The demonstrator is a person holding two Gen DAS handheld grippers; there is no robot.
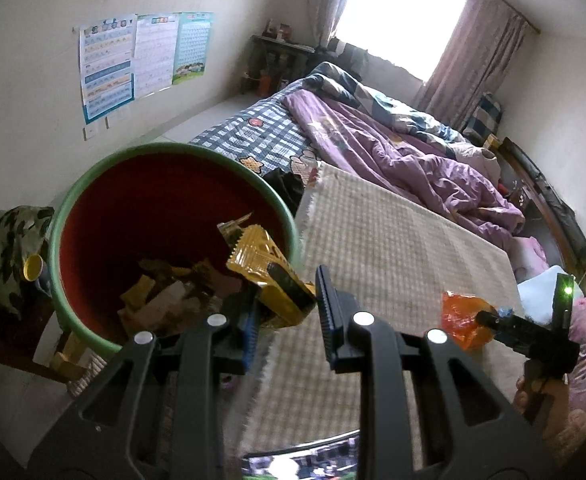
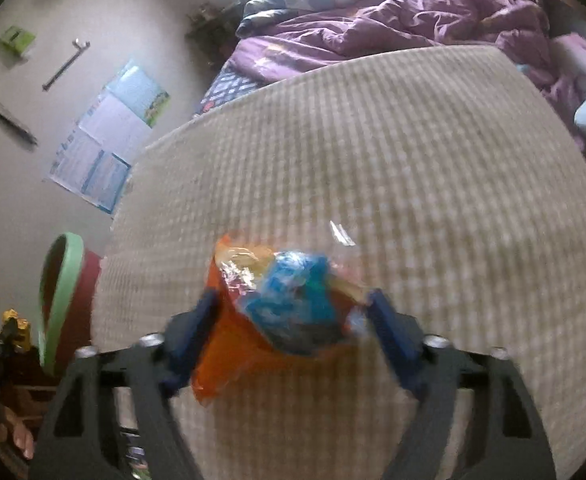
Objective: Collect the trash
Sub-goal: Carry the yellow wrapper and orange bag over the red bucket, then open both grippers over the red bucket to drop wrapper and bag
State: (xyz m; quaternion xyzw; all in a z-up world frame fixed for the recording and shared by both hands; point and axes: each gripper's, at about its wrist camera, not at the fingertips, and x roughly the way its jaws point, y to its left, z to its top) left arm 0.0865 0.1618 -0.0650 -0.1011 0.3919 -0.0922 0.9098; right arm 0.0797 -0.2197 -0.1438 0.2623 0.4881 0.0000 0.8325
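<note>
My left gripper (image 1: 287, 306) is shut on a yellow wrapper (image 1: 265, 268), which hangs over the near rim of a red bucket (image 1: 93, 184) with a green rim. Several scraps of paper trash (image 1: 165, 296) lie in the bucket's bottom. On the beige woven mat (image 2: 373, 140), an orange bag with a crumpled blue wrapper (image 2: 293, 296) sits between the fingers of my right gripper (image 2: 293, 316). The jaws stand wide at either side of it, and blur hides any squeeze. From the left wrist view the right gripper (image 1: 487, 318) points at the orange bag (image 1: 461, 316).
The mat (image 1: 393, 240) covers the near end of a bed with a purple quilt (image 1: 393, 148). Beside the bucket are a camouflage cloth (image 1: 9, 248) and a yellow cup (image 1: 33, 268). Posters (image 1: 133, 60) hang on the wall. A hand (image 1: 533, 392) holds the right gripper.
</note>
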